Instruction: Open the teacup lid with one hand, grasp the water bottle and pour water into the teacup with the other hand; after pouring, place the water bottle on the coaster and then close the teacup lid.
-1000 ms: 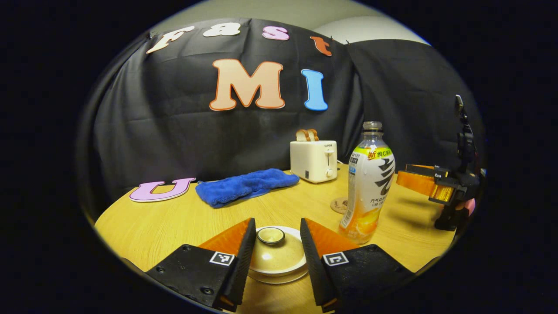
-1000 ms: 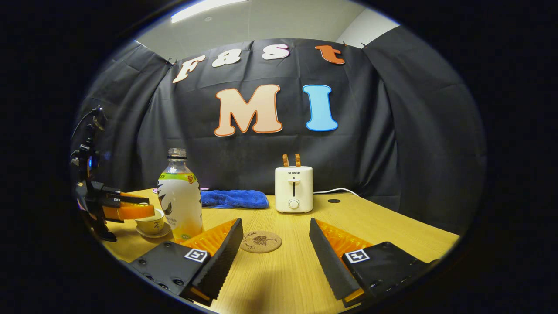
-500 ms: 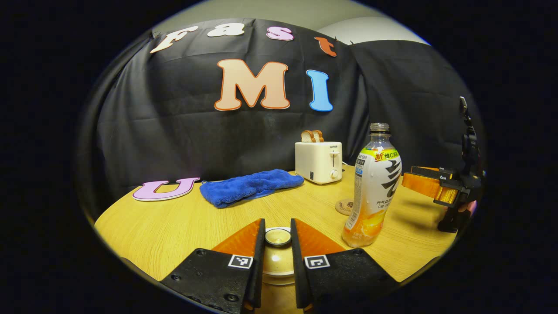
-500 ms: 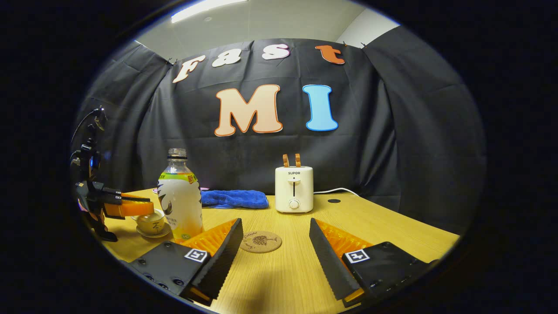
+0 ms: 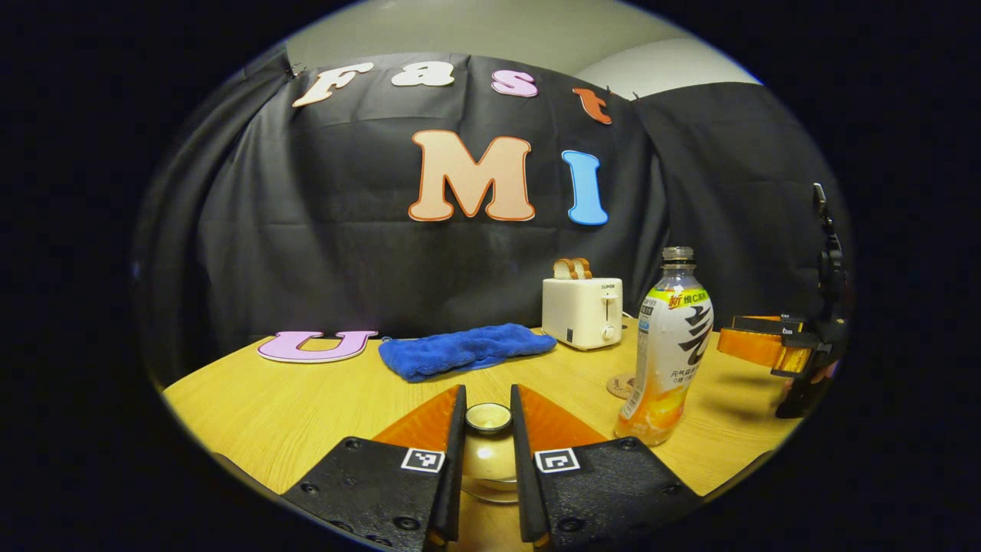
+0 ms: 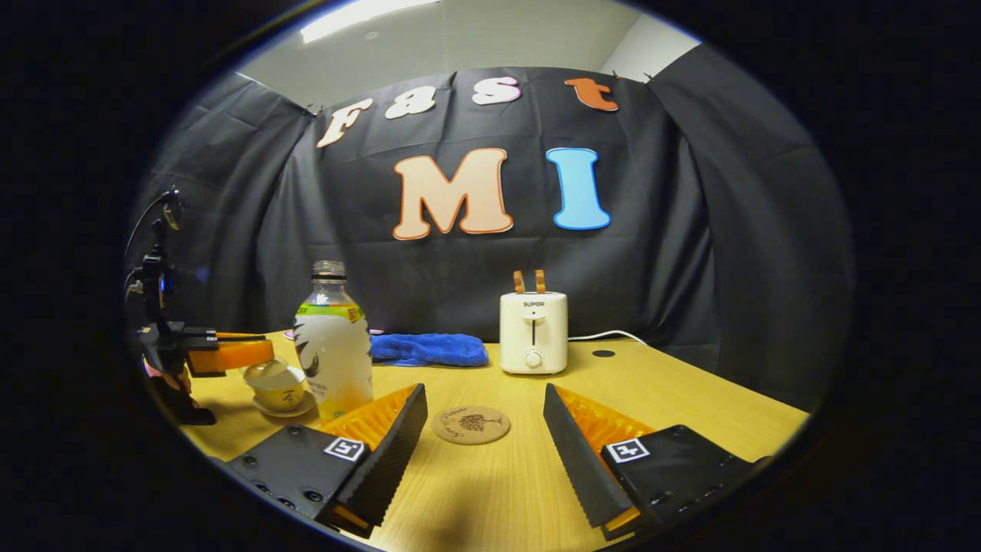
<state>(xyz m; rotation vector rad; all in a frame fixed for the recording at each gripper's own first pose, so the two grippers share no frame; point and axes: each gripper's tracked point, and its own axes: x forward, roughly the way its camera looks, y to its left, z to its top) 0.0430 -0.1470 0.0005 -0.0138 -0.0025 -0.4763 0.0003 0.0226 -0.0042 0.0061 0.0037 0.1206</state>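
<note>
The left gripper (image 5: 488,460) pinches the lid (image 5: 488,418) by its knob, just above the cup (image 6: 280,391). The right gripper (image 6: 483,448) stands spread near the coaster (image 6: 470,424), beside the bottle (image 6: 333,345). A shallow pinch could drop the lid; a hasty reach could topple the bottle.

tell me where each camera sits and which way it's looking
Left gripper view: rides the left gripper, low over the table, facing the booth wall; its fingers grip the teacup lid.
Right gripper view: rides the right gripper, low, facing the wall; its open fingers flank the coaster; the left gripper shows far left.
Shared: water bottle, toaster, blue towel, coaster.
</note>
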